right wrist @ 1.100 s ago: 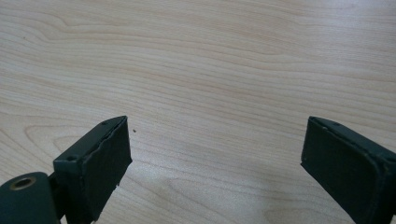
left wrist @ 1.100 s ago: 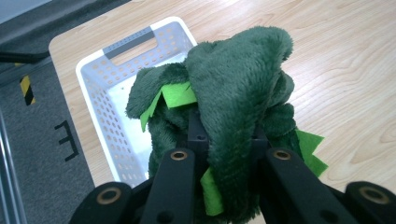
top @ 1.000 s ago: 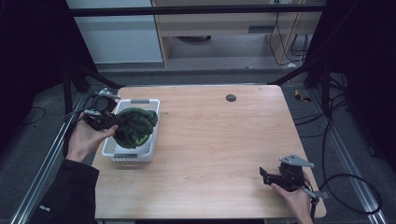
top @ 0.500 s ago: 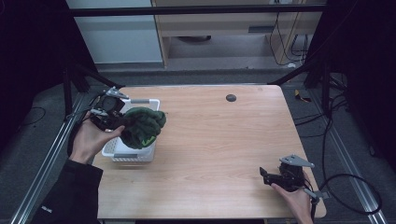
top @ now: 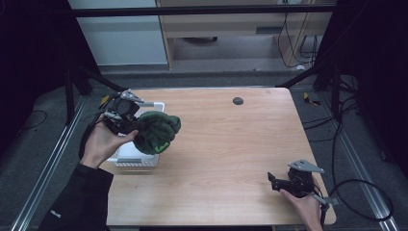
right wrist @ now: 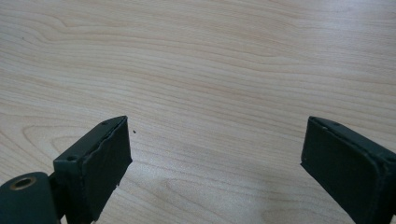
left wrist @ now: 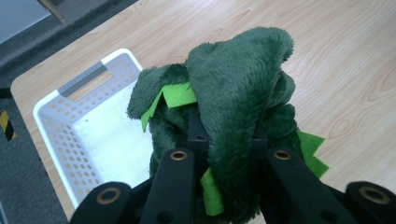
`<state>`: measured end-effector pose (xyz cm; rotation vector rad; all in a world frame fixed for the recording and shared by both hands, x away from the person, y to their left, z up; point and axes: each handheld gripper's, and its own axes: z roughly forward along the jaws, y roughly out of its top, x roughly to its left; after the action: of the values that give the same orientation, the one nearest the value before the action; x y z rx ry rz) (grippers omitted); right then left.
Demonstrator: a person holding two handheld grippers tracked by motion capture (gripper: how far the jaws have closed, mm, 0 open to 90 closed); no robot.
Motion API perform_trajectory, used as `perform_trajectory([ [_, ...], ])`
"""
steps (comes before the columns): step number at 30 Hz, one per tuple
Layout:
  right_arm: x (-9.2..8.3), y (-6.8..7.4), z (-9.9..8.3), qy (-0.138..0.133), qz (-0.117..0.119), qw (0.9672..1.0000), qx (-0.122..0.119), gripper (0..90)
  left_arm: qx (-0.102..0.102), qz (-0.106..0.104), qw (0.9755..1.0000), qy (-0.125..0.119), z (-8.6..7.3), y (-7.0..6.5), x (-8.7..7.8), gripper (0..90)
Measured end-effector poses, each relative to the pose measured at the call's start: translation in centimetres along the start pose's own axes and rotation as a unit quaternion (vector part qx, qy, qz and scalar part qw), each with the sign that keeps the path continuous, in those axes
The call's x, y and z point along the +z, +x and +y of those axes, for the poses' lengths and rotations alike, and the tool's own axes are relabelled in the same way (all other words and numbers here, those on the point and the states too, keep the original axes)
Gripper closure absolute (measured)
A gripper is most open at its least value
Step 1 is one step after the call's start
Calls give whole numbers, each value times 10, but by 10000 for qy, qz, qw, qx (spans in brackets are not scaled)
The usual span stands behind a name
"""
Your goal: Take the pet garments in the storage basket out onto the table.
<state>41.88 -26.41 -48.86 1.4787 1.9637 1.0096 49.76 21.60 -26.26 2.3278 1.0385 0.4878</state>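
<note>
The left gripper (top: 129,126) is clamped on a dark green plush toy (top: 156,131), held above the right rim of the white perforated basket (top: 130,156) near the desk's (top: 231,154) left edge. Bare desk lies between. The right gripper (top: 276,182), jaws wide and holding nothing, sits near the front right corner.

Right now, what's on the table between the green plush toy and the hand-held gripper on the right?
Bare wood. In the high view, the table between the green plush toy and the right hand-held gripper carries nothing.
</note>
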Motion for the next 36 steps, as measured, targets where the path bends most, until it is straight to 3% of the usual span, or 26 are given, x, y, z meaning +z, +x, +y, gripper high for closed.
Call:
perform_trajectory([
  [21,0,-1,0,-32,-20,10000,-59,83,492,-336,9982,112,25,-44,23,792],
  [36,-1,-2,0,-59,-17,10000,-47,83,828,-588,9940,416,35,-67,50,792],
])
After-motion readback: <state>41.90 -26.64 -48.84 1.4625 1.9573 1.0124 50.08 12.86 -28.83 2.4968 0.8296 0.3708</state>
